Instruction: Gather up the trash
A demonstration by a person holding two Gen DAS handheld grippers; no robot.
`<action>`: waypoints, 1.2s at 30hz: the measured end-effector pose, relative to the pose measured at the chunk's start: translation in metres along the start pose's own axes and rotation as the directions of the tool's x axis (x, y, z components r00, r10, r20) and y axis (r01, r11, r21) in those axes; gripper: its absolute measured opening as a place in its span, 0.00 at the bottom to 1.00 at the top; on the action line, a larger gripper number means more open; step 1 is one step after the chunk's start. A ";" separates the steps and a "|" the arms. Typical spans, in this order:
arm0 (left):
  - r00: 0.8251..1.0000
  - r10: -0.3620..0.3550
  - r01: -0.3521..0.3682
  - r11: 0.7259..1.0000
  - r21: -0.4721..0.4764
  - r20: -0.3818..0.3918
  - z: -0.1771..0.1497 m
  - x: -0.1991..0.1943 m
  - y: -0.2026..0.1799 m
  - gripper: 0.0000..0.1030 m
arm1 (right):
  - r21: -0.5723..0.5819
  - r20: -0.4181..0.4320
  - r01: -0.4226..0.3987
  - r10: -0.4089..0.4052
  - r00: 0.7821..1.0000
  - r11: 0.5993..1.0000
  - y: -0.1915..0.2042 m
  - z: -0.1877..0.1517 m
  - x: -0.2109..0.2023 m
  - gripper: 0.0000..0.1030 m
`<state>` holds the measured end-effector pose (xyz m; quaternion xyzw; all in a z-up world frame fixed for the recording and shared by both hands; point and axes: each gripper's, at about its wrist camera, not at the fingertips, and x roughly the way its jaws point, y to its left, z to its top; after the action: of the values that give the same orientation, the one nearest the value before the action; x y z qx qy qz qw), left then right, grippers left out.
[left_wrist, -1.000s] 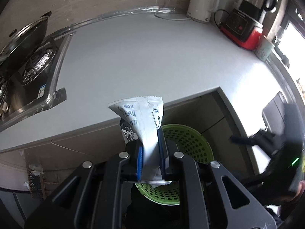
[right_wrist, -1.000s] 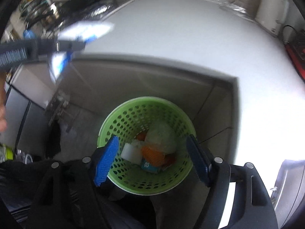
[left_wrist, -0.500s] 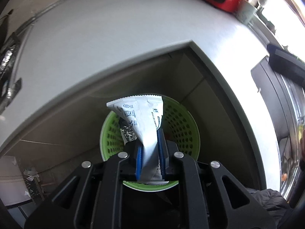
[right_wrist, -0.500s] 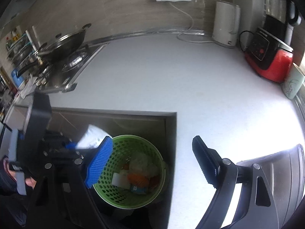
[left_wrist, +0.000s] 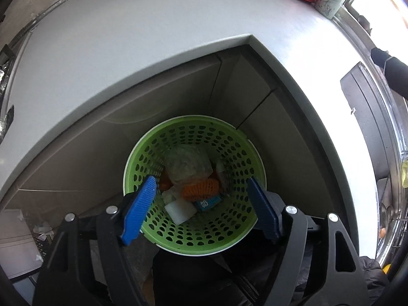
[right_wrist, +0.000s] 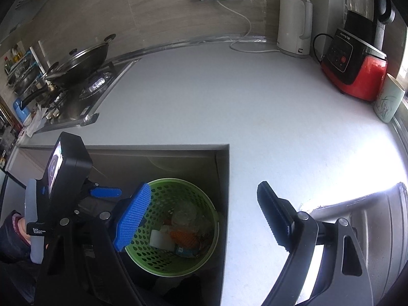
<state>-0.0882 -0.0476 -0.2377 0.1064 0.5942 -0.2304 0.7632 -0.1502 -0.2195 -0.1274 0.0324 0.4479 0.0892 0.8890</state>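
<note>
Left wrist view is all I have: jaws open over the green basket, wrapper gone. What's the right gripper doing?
Observer: The right gripper is open and holds nothing, above the counter edge beside the basket.
Operator: Any trash on the counter?
Observer: None that I can see on the countertop. A white kettle stands at the back wall, out of your view.
Operator: Stove side?
Observer: A lidded wok sits on the stove, far left.
</note>
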 end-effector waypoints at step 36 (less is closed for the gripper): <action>0.782 0.434 -0.204 0.857 -0.473 0.448 0.098 -0.214 0.091 0.93 | -0.054 0.259 0.009 0.006 0.966 0.998 0.039 0.128 -0.022 0.98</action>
<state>-0.0006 0.0375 -0.0170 -0.0193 0.3613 0.0107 0.9322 -0.0658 -0.1824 -0.0284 0.0190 0.3255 0.0959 0.9405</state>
